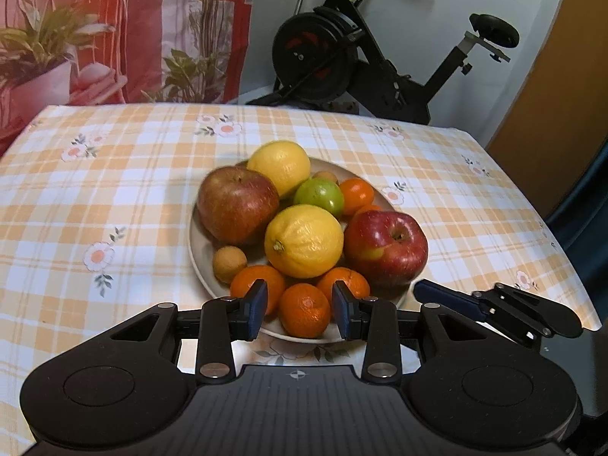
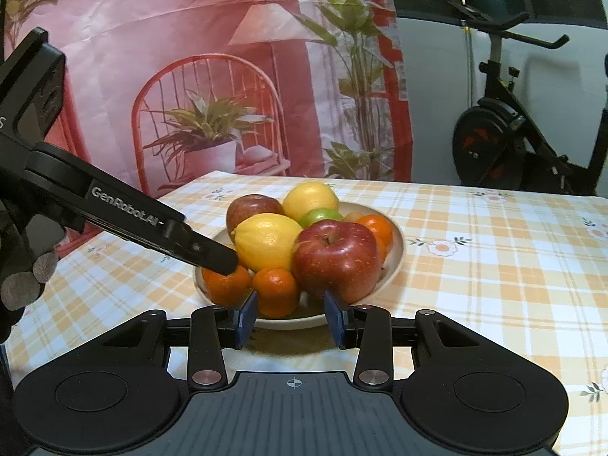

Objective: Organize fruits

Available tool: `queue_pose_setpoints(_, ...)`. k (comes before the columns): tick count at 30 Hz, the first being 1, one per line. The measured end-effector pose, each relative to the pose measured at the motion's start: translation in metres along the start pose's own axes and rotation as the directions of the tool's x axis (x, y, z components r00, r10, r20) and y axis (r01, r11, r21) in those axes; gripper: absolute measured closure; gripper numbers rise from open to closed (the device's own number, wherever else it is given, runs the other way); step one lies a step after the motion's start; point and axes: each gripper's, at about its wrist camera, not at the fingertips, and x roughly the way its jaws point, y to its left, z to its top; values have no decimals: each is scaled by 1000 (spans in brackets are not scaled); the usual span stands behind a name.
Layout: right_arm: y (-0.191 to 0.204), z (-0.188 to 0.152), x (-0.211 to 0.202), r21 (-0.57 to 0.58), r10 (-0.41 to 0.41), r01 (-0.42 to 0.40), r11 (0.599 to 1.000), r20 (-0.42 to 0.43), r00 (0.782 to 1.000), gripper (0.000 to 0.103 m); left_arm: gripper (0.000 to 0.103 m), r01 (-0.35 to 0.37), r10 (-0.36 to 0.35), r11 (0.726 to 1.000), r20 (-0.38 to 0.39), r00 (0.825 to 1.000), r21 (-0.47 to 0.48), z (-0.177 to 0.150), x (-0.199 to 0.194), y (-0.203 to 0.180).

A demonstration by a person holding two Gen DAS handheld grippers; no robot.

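At the middle of the checked surface [image 1: 114,190] sits a shallow plate [image 1: 197,239] with all the fruit heaped on it, so the load is gathered in one place, with nothing loose on the cloth in either view.

Seen from the left wrist, taking the plate as a clock face, a dull red apple [image 1: 237,205] lies at 10 o'clock, a lemon [image 1: 279,167] at 12, a second lemon [image 1: 304,241] at the centre, a glossy red apple [image 1: 385,252] at 4, a green fruit [image 1: 319,197] just past centre toward 1, and mandarins [image 1: 304,309] along the rim from 5 to 7. A small brown fruit [image 1: 229,264] rests at 8.

The left tool [image 1: 300,309] is spread wide, its pads flanking the nearest mandarin without touching it, likely lined up to take it. The right tool [image 2: 290,317] is also wide, empty, low at the near rim below the glossy apple.

Whether this heap awaits sorting or is the finished arrangement cannot be told.
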Motion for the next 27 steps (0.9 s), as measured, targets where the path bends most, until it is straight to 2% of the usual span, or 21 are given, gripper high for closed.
queue_pose_setpoints(3,-4,2,-4,17,-18,18,1000,4,1000,67,62,-18,18,1000,20,1000,1,3,-8,-1)
queue_pose_setpoints(5,-6,5,-7,25,-33,33,999,10,999,66,57,-37,37,999,41,998,6,4,-15,-2)
queue_pose_setpoints(7,-8,8,-13,34,-48,47,998,19,999,62,55,-55,54,998,66,996,10,6,-24,-3)
queue_pose_setpoints(11,-12,17,-25,57,-93,91,994,38,995,55,44,-87,85,996,117,989,10,8,-41,-5)
queue_pose_setpoints(12,-13,20,-29,63,-103,100,993,44,994,52,41,-91,90,996,133,987,8,8,-47,-5)
queue_pose_setpoints(14,-15,26,-37,74,-122,118,990,54,991,46,29,-96,94,995,158,983,1,8,-56,-5)
queue_pose_setpoints(17,-14,38,-50,82,-143,137,987,75,987,31,15,-99,98,995,192,977,-6,8,-71,-6)
queue_pose_setpoints(19,-12,46,-60,85,-151,144,986,87,985,8,10,-111,110,994,215,970,-5,8,-80,-8)
queue_pose_setpoints(20,-11,50,-65,88,-158,150,985,92,983,3,6,-126,122,992,227,966,-1,7,-86,-10)
queue_pose_setpoints(23,-8,63,-81,107,-181,170,980,99,978,0,0,-152,141,988,271,952,21,5,-101,-18)
queue_pose_setpoints(27,0,78,-101,104,-199,188,977,108,974,0,0,-144,133,990,326,936,9,2,-127,-24)
